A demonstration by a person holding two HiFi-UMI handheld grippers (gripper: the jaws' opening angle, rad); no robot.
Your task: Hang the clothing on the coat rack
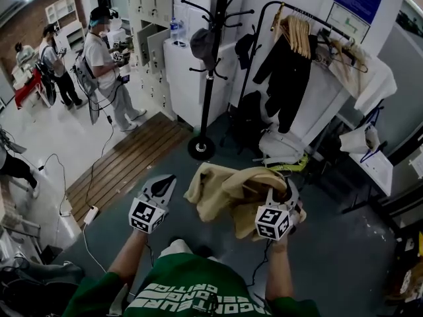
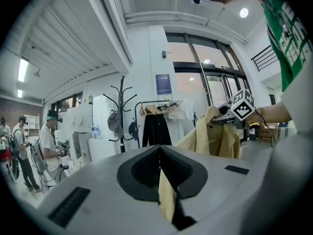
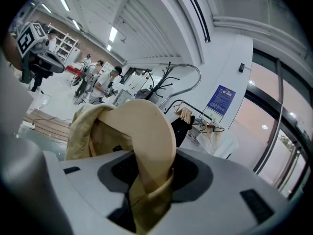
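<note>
Right claw (image 3: 155,173): clamped on a thick fold of the tan jacket (image 1: 225,191). Left claw (image 2: 160,155): closed, pinching a thin strip of the same cloth. The jacket is held bunched up in front of the coat rack (image 1: 210,71), clear of its hooks. A grey cap (image 1: 201,43) occupies one rack hook. Right of the rack stands a garment rail (image 1: 264,8) with a black garment (image 1: 287,78) and wooden hangers (image 1: 297,33). Behind the rack is a white cabinet (image 1: 185,78). Left of the rack stands a person (image 1: 106,65).

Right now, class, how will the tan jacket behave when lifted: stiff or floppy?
Probably floppy: the tan jacket droops in folds from the right gripper. Likely light, since pinched cloth alone carries it. Loose parts may swing.
</note>
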